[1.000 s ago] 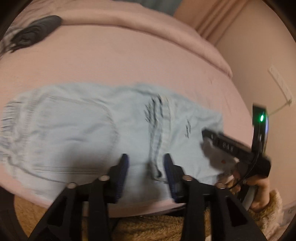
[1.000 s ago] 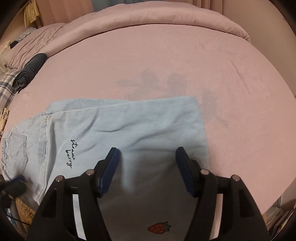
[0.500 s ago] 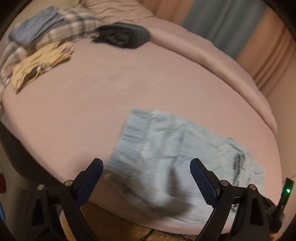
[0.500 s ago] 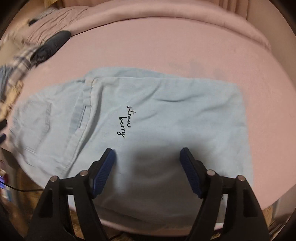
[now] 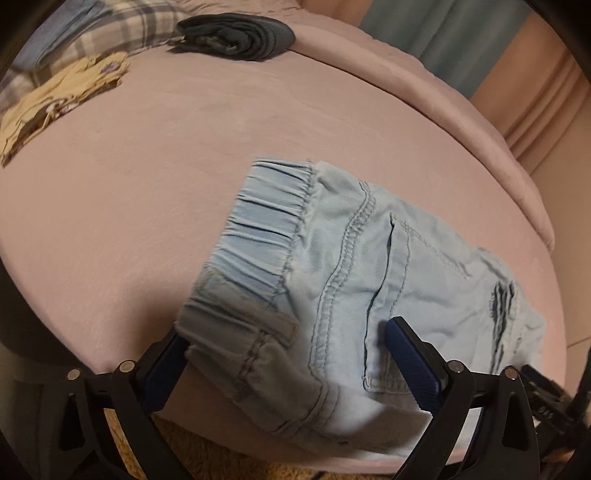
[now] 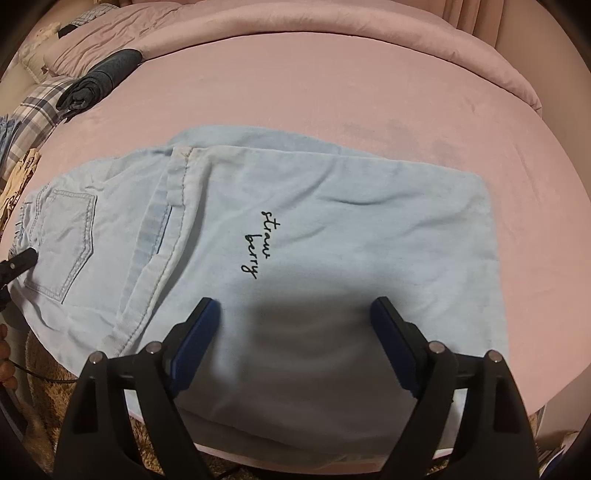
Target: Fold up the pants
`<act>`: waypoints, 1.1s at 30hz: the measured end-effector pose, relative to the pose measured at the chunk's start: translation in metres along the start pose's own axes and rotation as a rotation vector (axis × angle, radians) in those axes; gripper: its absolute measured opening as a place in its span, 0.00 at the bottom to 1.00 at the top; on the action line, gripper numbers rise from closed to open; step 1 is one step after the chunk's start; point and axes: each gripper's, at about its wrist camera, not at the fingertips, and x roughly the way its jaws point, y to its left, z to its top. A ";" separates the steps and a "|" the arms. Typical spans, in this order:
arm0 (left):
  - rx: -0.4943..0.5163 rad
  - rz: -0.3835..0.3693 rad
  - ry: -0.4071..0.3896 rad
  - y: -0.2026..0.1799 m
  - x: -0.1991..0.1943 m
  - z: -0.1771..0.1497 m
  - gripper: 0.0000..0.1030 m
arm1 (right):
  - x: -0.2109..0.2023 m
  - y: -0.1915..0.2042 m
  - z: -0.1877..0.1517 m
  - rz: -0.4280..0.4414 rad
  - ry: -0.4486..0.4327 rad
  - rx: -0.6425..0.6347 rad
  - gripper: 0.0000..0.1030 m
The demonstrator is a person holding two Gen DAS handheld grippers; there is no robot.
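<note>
Pants (image 6: 295,236), pale blue and folded, lie across the pink bed (image 6: 332,92) near its lower edge, waistband toward frame left. Left fingers (image 5: 280,358) have just spread wide and straddle the elastic waistband corner without pressing it. Right fingers (image 6: 295,332) have also been opening and hang apart above the leg end, angled steeply down, nothing pinched between them.

1. Pink velvety bedspread (image 5: 155,192) fills both wrist views; its rolled pink edge (image 6: 332,26) runs along twelve o'clock.
2. Dark grey folded garment (image 5: 236,35) at eleven o'clock; touching the plaid grey-and-white cloth (image 5: 122,27) beside it.
3. Crumpled beige fabric (image 5: 55,99) at ten o'clock.
4. Teal curtain (image 5: 443,37) at one o'clock.
</note>
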 end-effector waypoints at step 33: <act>0.204 -0.186 -0.190 -0.077 -0.089 0.002 0.31 | -0.003 -0.001 0.002 0.020 0.011 0.005 0.89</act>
